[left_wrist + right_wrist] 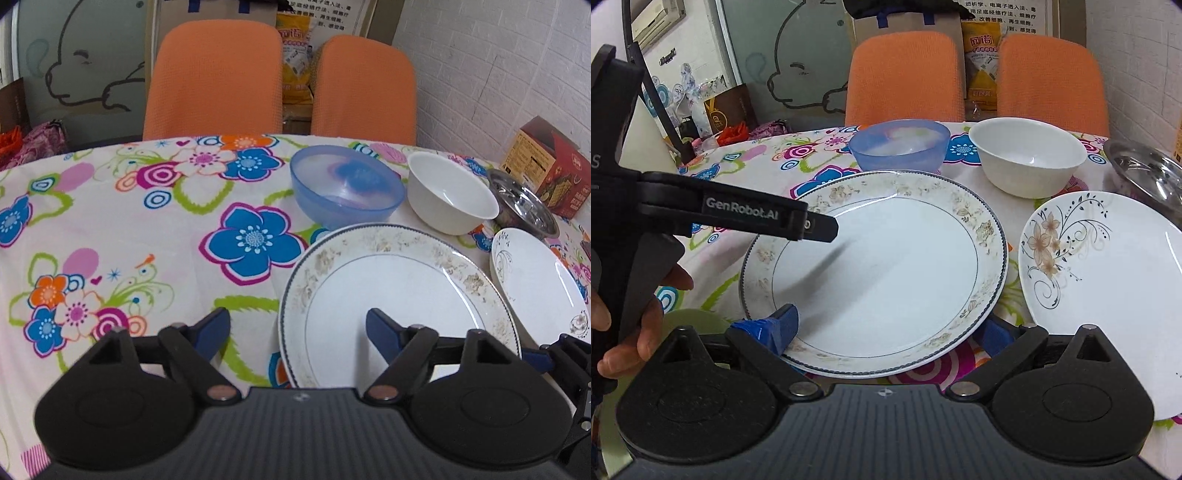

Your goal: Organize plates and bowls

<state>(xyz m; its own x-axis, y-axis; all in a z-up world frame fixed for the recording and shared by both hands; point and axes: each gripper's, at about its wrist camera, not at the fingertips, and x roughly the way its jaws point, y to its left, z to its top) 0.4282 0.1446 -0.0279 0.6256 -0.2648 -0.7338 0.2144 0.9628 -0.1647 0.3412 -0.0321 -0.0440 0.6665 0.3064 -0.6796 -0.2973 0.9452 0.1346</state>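
Large gilt-floral plate (882,266) lay flat, nearest. Smaller white plate (1108,280) with a black scroll motif lay beside it. Behind stood a translucent blue bowl (899,146), white bowl (1027,155), steel bowl (522,203), all upright.

My left gripper (297,328) hangs spread over the big plate's (399,280) near-left rim; bowls sit beyond it.

We are holding the left gripper (297,326) and right gripper (886,325) spread wide (blue pads apart), both hovering over the big plate (886,266).
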